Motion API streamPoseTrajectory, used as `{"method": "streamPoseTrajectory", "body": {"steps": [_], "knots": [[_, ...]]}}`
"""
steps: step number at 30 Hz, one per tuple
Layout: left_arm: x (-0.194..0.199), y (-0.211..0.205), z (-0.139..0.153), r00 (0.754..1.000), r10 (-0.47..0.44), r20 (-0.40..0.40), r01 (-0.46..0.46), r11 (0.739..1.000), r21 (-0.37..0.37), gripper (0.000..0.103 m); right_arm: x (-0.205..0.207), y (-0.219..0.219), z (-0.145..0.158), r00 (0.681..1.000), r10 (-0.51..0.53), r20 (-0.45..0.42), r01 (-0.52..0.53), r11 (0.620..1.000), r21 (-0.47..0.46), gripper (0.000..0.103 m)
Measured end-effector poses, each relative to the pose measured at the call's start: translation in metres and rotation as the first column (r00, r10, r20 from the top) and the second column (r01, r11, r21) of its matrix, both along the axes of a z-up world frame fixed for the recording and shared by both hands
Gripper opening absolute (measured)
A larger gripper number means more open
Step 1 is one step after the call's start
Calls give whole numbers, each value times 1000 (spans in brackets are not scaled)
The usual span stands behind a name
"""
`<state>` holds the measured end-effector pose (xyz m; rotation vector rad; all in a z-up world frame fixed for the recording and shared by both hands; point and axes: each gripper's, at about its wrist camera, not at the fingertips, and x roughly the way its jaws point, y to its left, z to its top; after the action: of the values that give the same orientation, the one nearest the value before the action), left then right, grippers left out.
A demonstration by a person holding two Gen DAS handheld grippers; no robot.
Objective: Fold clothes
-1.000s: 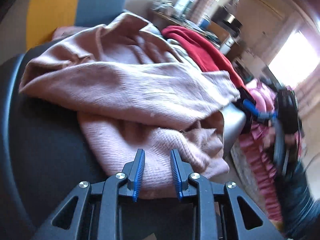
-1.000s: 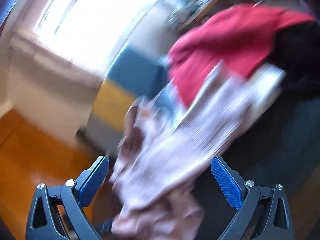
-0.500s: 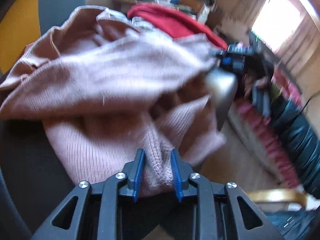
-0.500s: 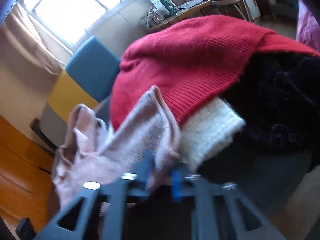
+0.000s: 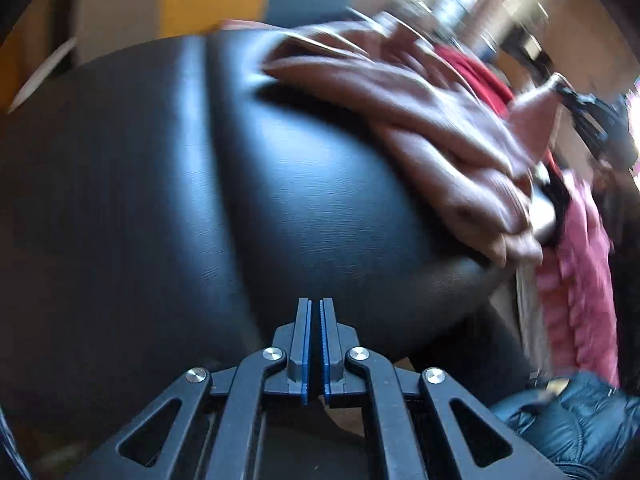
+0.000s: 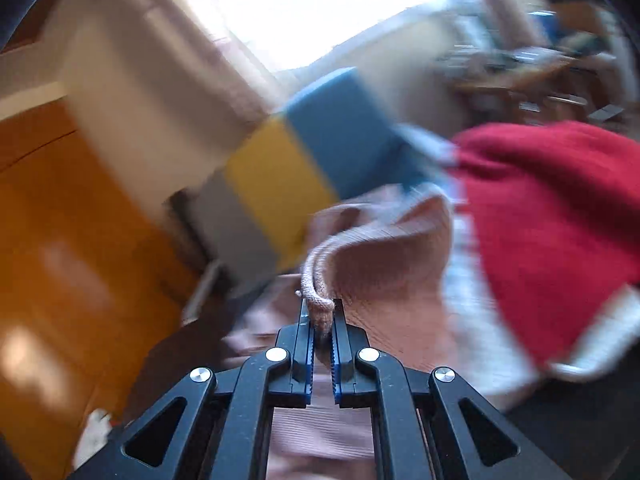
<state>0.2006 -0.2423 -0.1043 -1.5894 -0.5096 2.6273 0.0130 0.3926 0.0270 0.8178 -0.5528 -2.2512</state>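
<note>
The dusty-pink ribbed knit sweater (image 5: 432, 128) lies bunched at the far right of the black leather-look seat (image 5: 200, 200), against a red knit garment (image 6: 552, 208); the right gripper (image 6: 320, 320) pinches its rolled hem; the left gripper (image 5: 315, 320) is pressed together on nothing, over bare seat. Judged: regrip an opposite edge, then draw the sweater flat before folding. Beyond: a yellow-and-blue block (image 6: 312, 152), orange wooden floor (image 6: 60, 240), a bright window (image 6: 320, 8).

Daylight from a blown-out window (image 6: 320, 8); heavy motion blur; fisheye bending and dark corners
</note>
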Motion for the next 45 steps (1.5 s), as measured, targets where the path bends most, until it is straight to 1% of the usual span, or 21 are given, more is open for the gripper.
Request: {"method": "streamPoseTrajectory", "body": {"steps": [2,5,8,12,13,14,16,18,21,23,25,28,32,34,36,38,39,40,41,43,45], "knots": [[14,-14,1,997,67,-27,-65,996,57,8,3,-53,23,991,124,-40,-125,992,-22,7],[25,-18,-1,992,111,-56,-103,987,120,12,13,-137,63,946,311,-93,-317,946,-69,7],[28,-22,-1,989,129,-76,-116,981,158,12,31,-213,104,868,474,-149,-492,861,-127,7],[24,-14,1,981,165,-100,-141,967,213,14,69,-294,152,734,648,-204,-677,723,-137,12],[22,-12,1,979,175,-102,-149,963,223,15,77,-311,161,698,685,-208,-715,685,-141,24],[21,-11,0,978,182,-101,-155,961,230,15,84,-322,167,686,697,-209,-726,676,-126,55],[21,-10,-3,976,192,-99,-163,957,241,15,90,-322,167,696,682,-225,-713,694,-101,90],[29,-16,-6,973,211,-95,-180,948,262,15,88,-315,153,712,667,-219,-694,716,-75,91],[36,-22,-11,969,234,-78,-201,932,303,15,74,-297,110,779,611,-139,-613,789,32,91],[43,-22,-11,965,248,-80,-212,925,315,15,58,-277,67,836,547,-51,-537,833,131,91],[46,-23,-9,961,261,-91,-221,922,318,15,43,-252,22,880,474,47,-472,855,217,91],[40,-25,-4,959,265,-104,-222,925,308,16,18,-200,-54,914,334,231,-391,877,279,91],[9,-16,-3,969,229,-98,-196,944,264,17,1,-136,-111,907,187,378,-273,943,189,91],[-10,-6,-9,975,210,-76,-189,956,224,17,-3,-107,-123,897,157,413,-216,971,101,91],[-25,-5,-19,969,241,-47,-230,958,169,17,-5,-94,-131,868,173,465,-199,980,6,92],[-36,-11,-27,960,279,-23,-274,953,128,20,-1,-97,-139,846,209,491,-217,975,-41,94],[-39,-18,-28,955,297,-14,-293,948,126,13,2,-101,-142,834,233,501,-234,970,-61,96],[-41,-27,-30,950,311,-2,-307,941,140,3,6,-105,-145,821,257,510,-251,965,-81,102],[-42,-36,-32,949,316,-1,-312,936,164,2,12,-115,-148,806,289,516,-277,955,-102,103],[-42,-52,-35,946,324,-12,-315,927,202,2,27,-131,-151,811,315,494,-308,946,-99,103],[-44,-63,-26,937,348,-30,-340,929,142,2,34,-147,-152,789,360,497,-343,930,-129,103]]}}
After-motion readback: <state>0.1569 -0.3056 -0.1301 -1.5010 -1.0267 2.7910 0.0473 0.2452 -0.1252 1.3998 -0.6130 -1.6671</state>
